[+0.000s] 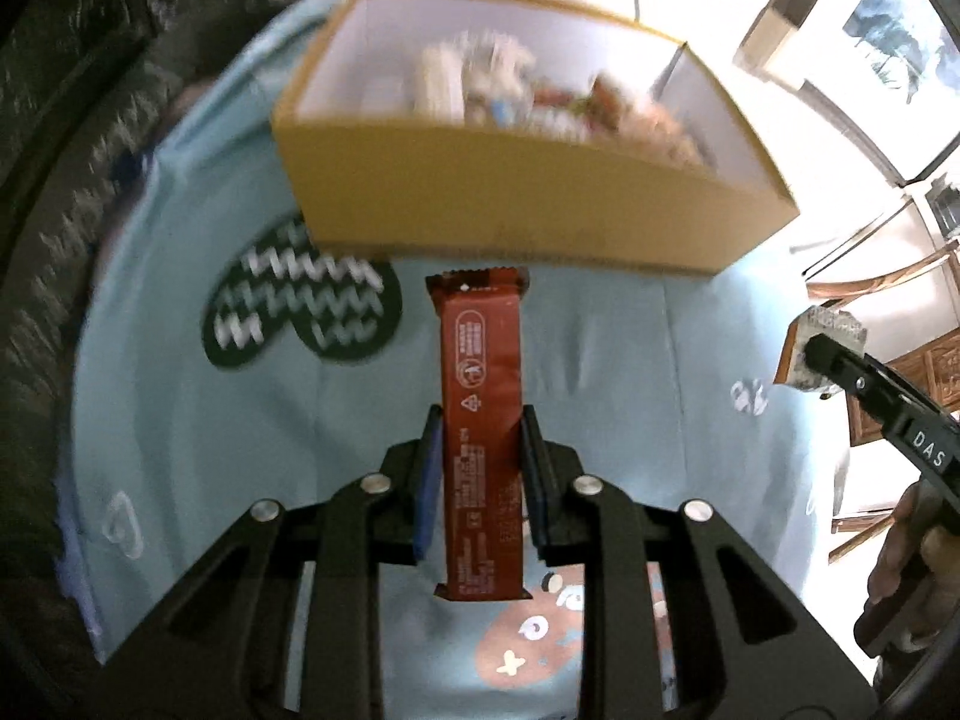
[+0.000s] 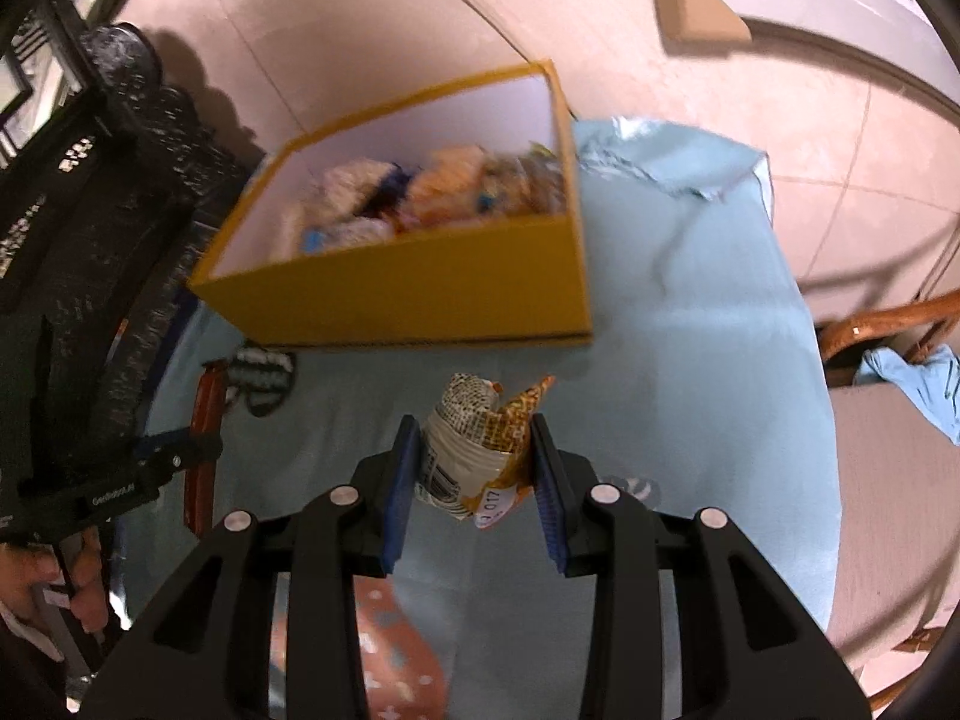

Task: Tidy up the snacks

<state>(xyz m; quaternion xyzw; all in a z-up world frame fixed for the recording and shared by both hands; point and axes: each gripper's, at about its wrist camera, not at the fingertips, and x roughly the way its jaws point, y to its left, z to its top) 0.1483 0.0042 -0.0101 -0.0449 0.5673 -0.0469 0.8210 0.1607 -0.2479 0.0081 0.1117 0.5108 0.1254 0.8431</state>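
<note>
My left gripper point(image 1: 480, 450) is clamped on a flat, glossy red-brown snack bar point(image 1: 480, 396), held lengthwise above the light-blue printed cloth point(image 1: 630, 360). My right gripper point(image 2: 474, 468) pinches a crumpled orange-and-white foil snack packet point(image 2: 480, 450). The yellow cardboard box point(image 2: 420, 282), white inside and holding blurred wrapped snacks, sits toward the cloth's far edge.

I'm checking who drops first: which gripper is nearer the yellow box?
Left, seemingly. The left gripper holds its bar just short of the yellow box; the right gripper sits slightly farther back.
</note>
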